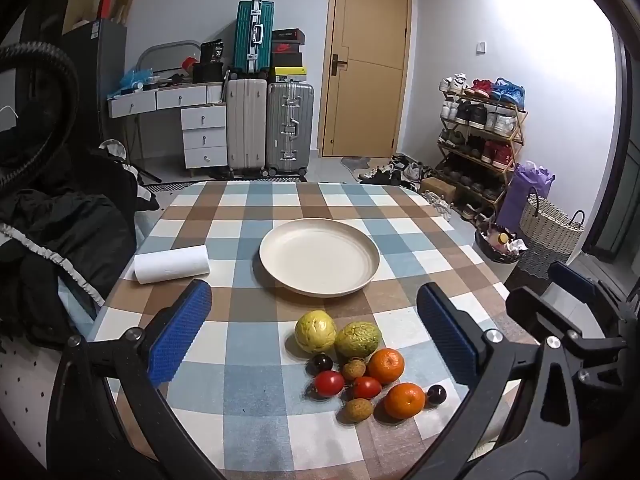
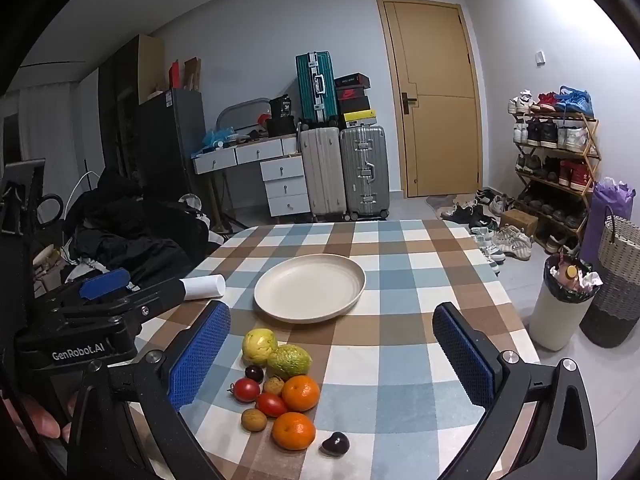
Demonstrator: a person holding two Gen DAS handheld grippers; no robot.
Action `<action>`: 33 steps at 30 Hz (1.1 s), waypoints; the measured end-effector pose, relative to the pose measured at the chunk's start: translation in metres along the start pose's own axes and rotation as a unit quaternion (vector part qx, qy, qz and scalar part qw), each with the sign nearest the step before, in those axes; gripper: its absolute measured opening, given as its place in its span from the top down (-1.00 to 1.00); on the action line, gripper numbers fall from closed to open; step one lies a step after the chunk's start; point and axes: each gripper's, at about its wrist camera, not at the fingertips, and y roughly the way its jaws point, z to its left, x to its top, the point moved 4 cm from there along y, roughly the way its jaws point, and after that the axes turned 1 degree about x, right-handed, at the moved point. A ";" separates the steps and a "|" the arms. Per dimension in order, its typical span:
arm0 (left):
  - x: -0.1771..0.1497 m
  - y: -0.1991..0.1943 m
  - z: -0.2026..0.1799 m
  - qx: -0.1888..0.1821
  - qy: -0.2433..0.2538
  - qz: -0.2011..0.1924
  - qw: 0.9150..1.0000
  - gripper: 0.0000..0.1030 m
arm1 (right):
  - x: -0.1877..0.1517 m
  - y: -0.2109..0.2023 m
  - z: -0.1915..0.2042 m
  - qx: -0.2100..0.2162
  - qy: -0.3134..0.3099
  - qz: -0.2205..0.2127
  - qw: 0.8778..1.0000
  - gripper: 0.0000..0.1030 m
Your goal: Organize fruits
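On checked table (image 1: 248, 408), two oranges (image 1: 386, 365), two guavas (image 1: 315, 331), one plate (image 1: 319, 256), both grippers' fingers (image 1: 180, 336) wide.

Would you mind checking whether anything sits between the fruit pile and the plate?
Nothing visible does: only bare checked tablecloth separates the fruit pile from the empty plate. The paper roll lies off to the left.

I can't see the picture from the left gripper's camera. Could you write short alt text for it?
Ten small fruits sit clustered on a checkered tablecloth, just short of an empty cream plate, framed between the open blue-padded fingers of the left gripper. A white paper roll lies left of the plate; behind are suitcases, a closed door and a shoe rack.
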 end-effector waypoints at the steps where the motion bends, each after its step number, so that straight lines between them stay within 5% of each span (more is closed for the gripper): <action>1: 0.000 0.000 -0.001 0.001 0.002 0.001 1.000 -0.99 | 0.000 0.000 0.001 -0.001 -0.001 0.000 1.000 -1.00; 33: 0.002 -0.004 0.001 0.002 0.003 0.003 1.000 -0.99 | 0.003 -0.002 0.004 0.010 -0.008 -0.009 1.000 -1.00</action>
